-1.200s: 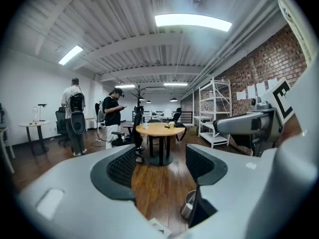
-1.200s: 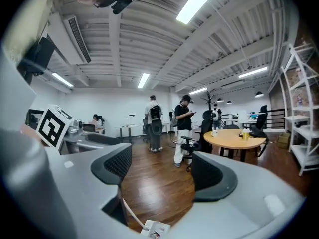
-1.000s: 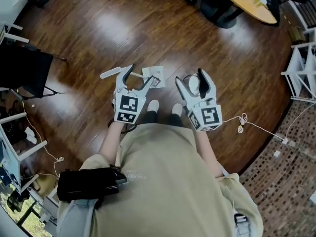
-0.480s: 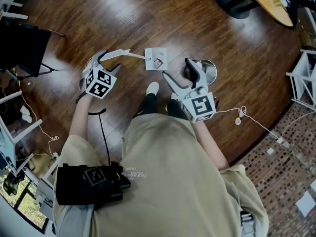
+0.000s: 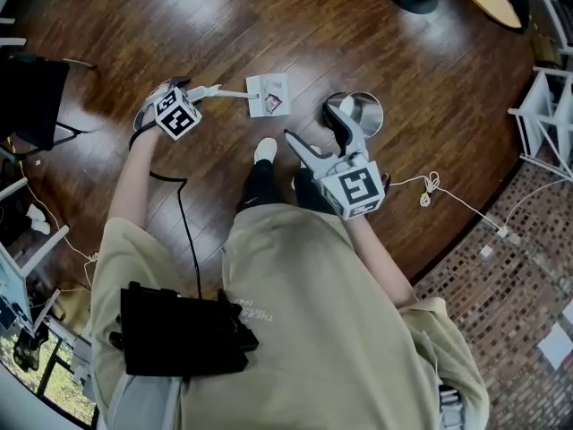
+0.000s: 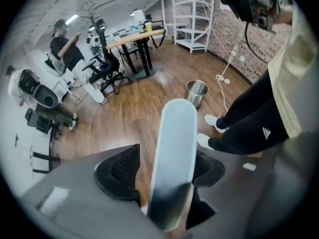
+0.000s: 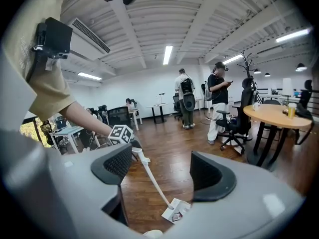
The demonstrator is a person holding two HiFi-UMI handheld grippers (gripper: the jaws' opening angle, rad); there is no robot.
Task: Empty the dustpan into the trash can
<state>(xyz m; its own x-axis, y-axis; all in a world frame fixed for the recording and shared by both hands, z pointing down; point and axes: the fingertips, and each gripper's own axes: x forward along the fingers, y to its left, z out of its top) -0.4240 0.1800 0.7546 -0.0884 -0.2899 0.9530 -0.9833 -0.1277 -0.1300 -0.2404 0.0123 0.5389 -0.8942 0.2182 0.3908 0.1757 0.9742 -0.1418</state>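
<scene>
A white dustpan (image 5: 269, 95) lies flat on the wood floor with a bit of litter in it, its long white handle (image 5: 228, 93) running left. My left gripper (image 5: 192, 94) is low at the handle's end. In the left gripper view the handle (image 6: 174, 148) sits between the jaws, which have just been closing, and the pads (image 6: 119, 169) bear on it. The round metal trash can (image 5: 363, 113) stands just right of the pan, and it also shows as the trash can (image 6: 197, 92) past the handle. My right gripper (image 5: 313, 131) hangs open beside the can, holding nothing, looking at the dustpan (image 7: 175, 209).
The person's white shoes (image 5: 264, 150) stand just behind the pan. A white cable (image 5: 430, 186) lies on the floor at the right. A black chair (image 5: 36, 97) is at the left, a white shelf (image 5: 546, 106) at the right. People (image 7: 219, 103) stand by a round table (image 7: 274, 116).
My left gripper has swung left and dropped toward the floor onto the dustpan handle's end. My right gripper has sunk a little, nearer the trash can.
</scene>
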